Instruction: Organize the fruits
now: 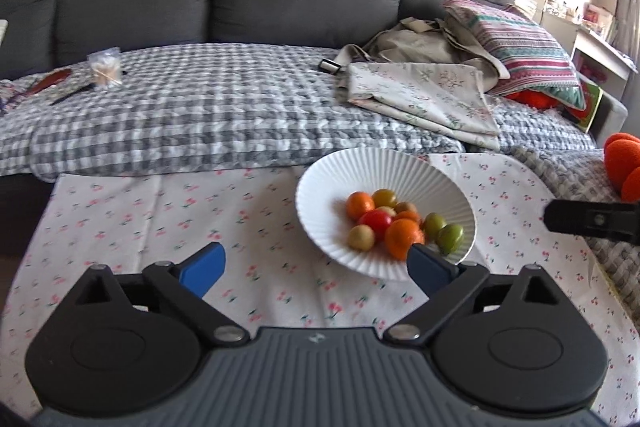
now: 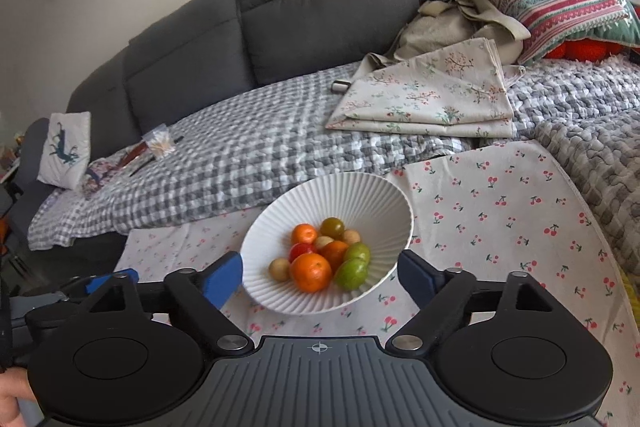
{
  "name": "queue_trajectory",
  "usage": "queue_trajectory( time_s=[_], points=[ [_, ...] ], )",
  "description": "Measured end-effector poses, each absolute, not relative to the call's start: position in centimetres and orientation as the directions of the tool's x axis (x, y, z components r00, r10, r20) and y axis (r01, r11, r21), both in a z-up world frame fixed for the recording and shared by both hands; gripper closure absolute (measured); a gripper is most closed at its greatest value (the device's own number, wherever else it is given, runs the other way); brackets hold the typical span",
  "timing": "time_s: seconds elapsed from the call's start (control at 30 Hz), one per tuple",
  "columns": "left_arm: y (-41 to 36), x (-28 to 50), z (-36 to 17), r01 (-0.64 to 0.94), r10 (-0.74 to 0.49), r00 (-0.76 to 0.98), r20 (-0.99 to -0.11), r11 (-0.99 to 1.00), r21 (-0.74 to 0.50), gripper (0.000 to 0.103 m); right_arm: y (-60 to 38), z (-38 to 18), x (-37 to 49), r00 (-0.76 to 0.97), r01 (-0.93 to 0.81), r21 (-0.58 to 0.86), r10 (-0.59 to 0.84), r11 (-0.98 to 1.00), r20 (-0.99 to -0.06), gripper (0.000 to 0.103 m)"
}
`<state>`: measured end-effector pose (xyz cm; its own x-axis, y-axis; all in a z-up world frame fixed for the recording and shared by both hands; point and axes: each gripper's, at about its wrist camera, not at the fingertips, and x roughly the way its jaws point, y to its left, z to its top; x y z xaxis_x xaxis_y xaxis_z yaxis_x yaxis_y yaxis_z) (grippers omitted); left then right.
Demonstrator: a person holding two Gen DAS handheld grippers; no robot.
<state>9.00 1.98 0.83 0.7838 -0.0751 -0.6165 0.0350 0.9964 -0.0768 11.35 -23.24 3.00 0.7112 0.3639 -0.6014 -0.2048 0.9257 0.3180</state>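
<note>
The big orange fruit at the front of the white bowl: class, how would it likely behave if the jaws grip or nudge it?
The big orange fruit looks round and smooth, so it would probably roll or slip. It touches the green fruit, so a nudge likely shifts that too. The ribbed white bowl slopes inward, so it should settle back.

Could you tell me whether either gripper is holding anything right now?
Nothing is held: the left gripper and right gripper are both open and empty.

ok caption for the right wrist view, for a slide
Open right gripper faces a ribbed white bowl of small orange, red and green fruits on a cherry-print cloth.
</note>
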Motion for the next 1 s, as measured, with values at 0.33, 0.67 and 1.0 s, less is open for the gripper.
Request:
queue_trajectory(
  time_s=[0.33, 0.67, 1.0],
  points=[
    [1.5, 4.4, 1.4, -0.019, -0.001, 0.778, -0.628, 1.0, -0.025, 0.001, -21.4, 4.7, 5.8, 0.731, -0.249, 0.209, 0.325, 0.946, -0.599, 0.002],
    [0.7, 1.9, 0.9, -0.065, 0.067, 0.766, -0.64, 0.998, 0.027, 0.001, -20.5, 3.7, 2.1, 0.721, -0.273, 0.161, 0.313, 0.948, -0.618, 0.002],
    [1.1, 1.8, 0.4, -0.079, 0.066, 0.756, -0.651, 0.997, 0.009, 0.001, -20.1, 2.7, 2.4, 0.716, -0.222, 0.154, 0.268, 0.963, -0.644, 0.001]
  ],
)
